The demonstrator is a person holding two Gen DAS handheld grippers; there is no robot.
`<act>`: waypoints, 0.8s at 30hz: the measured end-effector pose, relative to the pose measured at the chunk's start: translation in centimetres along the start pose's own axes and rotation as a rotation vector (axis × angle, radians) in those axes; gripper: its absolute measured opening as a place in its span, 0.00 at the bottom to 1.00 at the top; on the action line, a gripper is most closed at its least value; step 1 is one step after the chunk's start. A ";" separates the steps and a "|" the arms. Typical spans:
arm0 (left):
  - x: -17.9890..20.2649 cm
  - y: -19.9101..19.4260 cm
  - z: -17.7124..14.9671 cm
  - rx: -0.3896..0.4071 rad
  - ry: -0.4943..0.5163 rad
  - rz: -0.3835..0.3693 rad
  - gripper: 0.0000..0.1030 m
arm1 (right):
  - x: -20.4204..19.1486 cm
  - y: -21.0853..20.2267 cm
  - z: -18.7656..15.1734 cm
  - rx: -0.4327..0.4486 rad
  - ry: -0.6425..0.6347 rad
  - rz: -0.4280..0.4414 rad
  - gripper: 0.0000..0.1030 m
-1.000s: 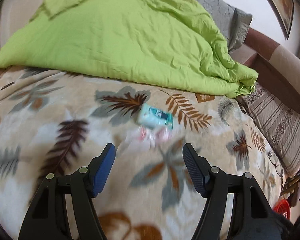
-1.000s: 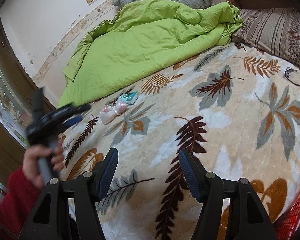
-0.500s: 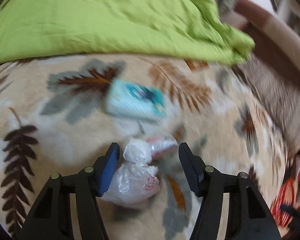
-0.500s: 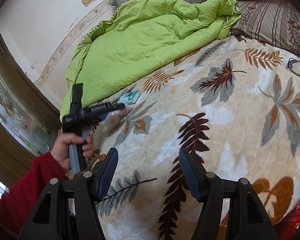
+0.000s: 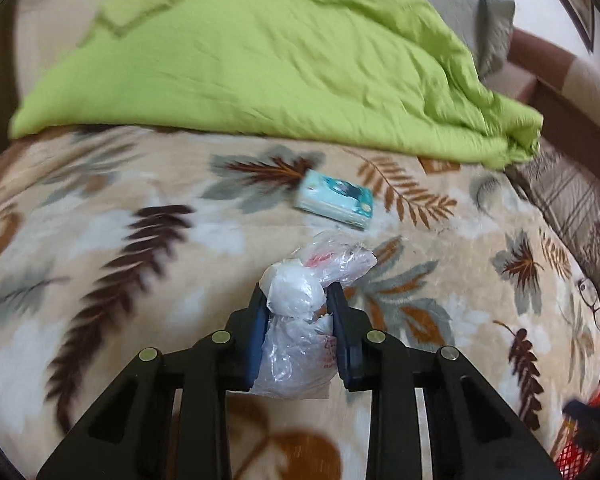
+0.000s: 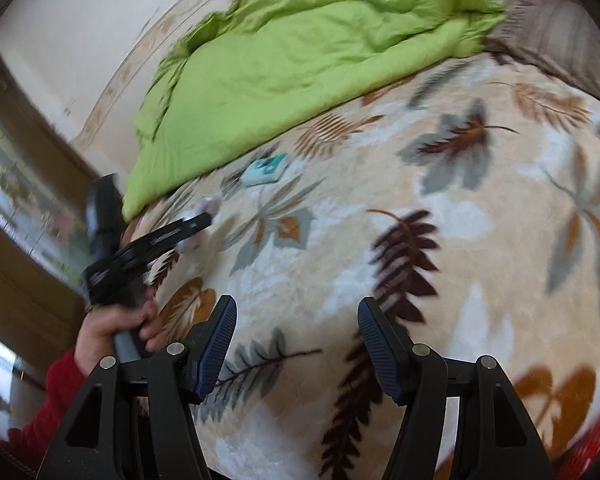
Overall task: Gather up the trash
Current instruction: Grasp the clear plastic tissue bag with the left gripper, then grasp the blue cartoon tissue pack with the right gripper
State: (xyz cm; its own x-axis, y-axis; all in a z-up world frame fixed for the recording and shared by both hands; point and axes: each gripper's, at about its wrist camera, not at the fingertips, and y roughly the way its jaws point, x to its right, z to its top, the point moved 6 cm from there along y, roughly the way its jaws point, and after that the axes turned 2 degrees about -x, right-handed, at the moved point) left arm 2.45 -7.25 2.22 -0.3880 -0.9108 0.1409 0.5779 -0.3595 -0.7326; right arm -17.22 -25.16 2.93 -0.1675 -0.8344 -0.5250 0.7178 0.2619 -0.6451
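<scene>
The crumpled plastic bag point(image 5: 300, 320) sits clenched between the left gripper point(image 5: 298, 300) jaws just above the bed point(image 5: 160, 280), near the blue packet point(image 5: 334, 200), while the right gripper point(image 6: 296, 332) gapes empty, farther off.

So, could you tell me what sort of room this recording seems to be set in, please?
Most likely a bedroom: a bed spread with a beige leaf-patterned plush blanket, a rumpled lime-green quilt lying over it, and a grey quilted pillow by the brown headboard.
</scene>
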 end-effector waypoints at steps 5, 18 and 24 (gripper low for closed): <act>-2.0 -1.6 -1.8 0.040 -0.124 0.053 0.27 | -1.5 2.9 5.5 -0.030 -0.085 0.013 0.67; -4.4 0.8 -2.4 0.018 -0.146 0.028 0.27 | -5.7 21.4 18.0 -0.108 -0.212 -0.014 0.66; -4.9 1.2 -2.4 0.005 -0.162 0.027 0.27 | -5.3 27.5 19.6 -0.203 -0.158 -0.017 0.66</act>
State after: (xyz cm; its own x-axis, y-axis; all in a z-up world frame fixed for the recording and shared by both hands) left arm 3.39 -2.72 -0.97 -0.2512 -0.9409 0.2272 0.5903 -0.3349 -0.7344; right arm 16.63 -23.00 -1.17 -0.0593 -0.9008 -0.4302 0.5623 0.3259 -0.7600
